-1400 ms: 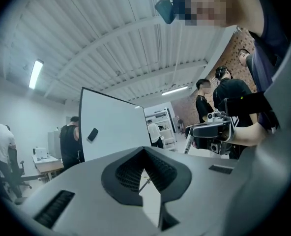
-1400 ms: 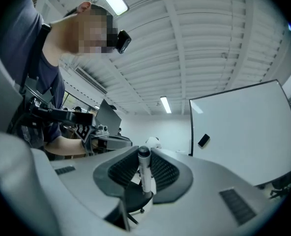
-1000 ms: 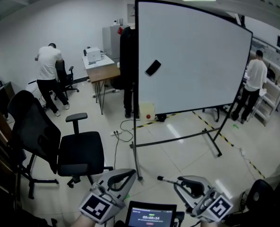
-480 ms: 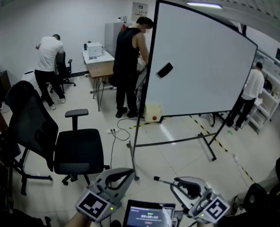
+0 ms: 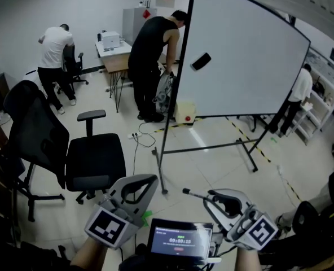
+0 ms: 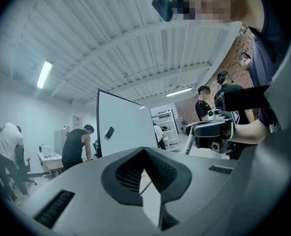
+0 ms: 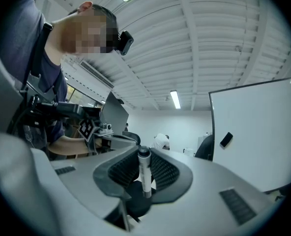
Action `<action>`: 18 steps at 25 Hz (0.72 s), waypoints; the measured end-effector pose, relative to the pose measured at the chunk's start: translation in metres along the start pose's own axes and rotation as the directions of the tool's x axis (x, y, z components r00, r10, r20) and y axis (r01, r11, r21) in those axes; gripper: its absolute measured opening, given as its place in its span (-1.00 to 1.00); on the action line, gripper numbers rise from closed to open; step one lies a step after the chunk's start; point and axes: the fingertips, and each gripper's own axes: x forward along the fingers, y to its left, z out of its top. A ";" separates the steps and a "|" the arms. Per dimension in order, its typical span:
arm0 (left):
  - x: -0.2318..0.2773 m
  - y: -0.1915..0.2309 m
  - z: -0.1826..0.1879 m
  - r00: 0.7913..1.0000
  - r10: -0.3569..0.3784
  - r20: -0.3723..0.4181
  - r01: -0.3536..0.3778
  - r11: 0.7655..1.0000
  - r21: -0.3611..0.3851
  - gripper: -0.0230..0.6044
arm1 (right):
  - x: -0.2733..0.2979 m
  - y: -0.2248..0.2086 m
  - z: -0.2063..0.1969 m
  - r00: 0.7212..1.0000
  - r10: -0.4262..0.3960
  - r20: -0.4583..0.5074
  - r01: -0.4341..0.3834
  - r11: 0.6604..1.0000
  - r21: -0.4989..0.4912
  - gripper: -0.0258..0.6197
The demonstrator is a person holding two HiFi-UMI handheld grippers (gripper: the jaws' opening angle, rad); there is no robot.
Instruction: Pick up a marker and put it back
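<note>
Since the marker (image 7: 144,173) sits clamped in the right tongs (image 5: 210,200), pickup looks done; putting it back is what's left. Left tongs (image 6: 144,150) are closed and empty. Whiteboard (image 5: 240,61) is well ahead.

Whiteboard (image 5: 246,55): head view's upper edge is cutting off its top. Marker (image 5: 196,195): your right tongs (image 5: 211,199) are covering its rear end.

Office lab, whiteboard (image 5: 246,55), desk (image 5: 116,61), swivel chair (image 5: 93,162)
</note>
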 end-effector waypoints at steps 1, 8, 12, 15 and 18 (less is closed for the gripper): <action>0.002 0.000 0.002 1.000 -0.002 0.011 0.002 1.000 0.014 -0.93 | 0.000 -0.001 0.001 1.000 -0.002 0.005 0.002 1.000 -0.008 -0.63; 0.011 -0.006 0.005 0.999 -0.033 0.036 0.033 0.999 0.024 -0.93 | -0.010 -0.007 0.001 0.999 -0.032 0.021 0.031 0.999 0.009 -0.63; 0.016 -0.010 0.006 0.999 -0.037 0.035 0.036 0.999 0.034 -0.93 | -0.016 -0.010 0.000 0.999 -0.040 0.024 0.040 0.999 0.011 -0.63; 0.019 -0.012 0.009 0.998 -0.044 0.045 0.042 0.998 0.042 -0.93 | -0.020 -0.013 0.002 0.998 -0.049 0.032 0.049 0.999 0.007 -0.63; 0.018 -0.014 0.009 0.998 -0.045 0.049 0.044 0.999 0.032 -0.93 | -0.024 -0.013 0.003 0.998 -0.056 0.028 0.056 0.998 0.002 -0.63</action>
